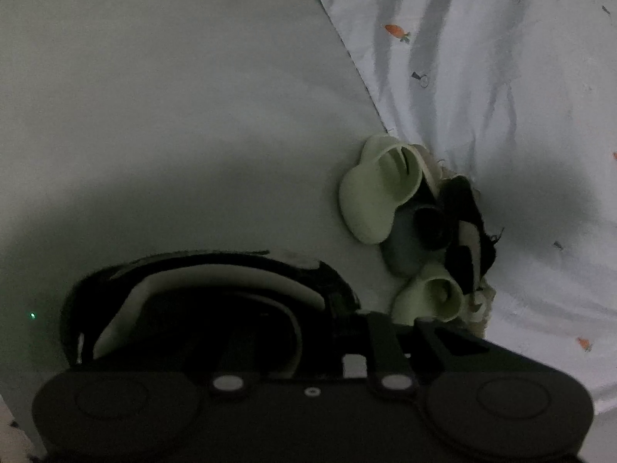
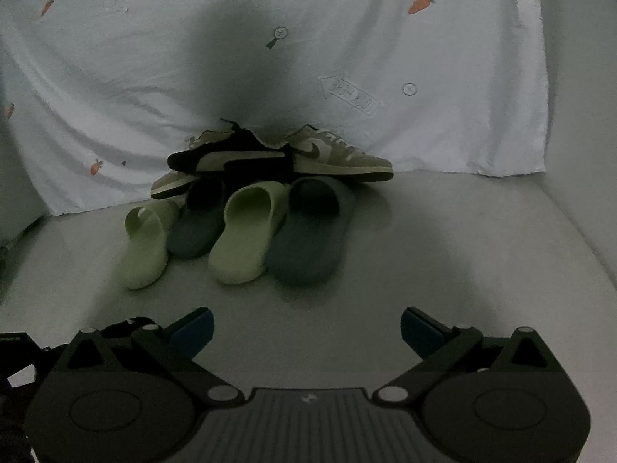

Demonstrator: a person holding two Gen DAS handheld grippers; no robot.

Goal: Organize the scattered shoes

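Your left gripper (image 1: 349, 324) pinches a black-and-white sneaker (image 1: 200, 301), seen only in its own view. Your right gripper (image 2: 306, 326) is spread wide above the pale floor (image 2: 443, 270). Beyond lie two light green foam slides (image 2: 246, 231) and two dark grey slides (image 2: 308, 231), then stacked sneakers, one showing a Nike swoosh (image 2: 313, 150), against the carrot-print sheet (image 2: 385, 38).
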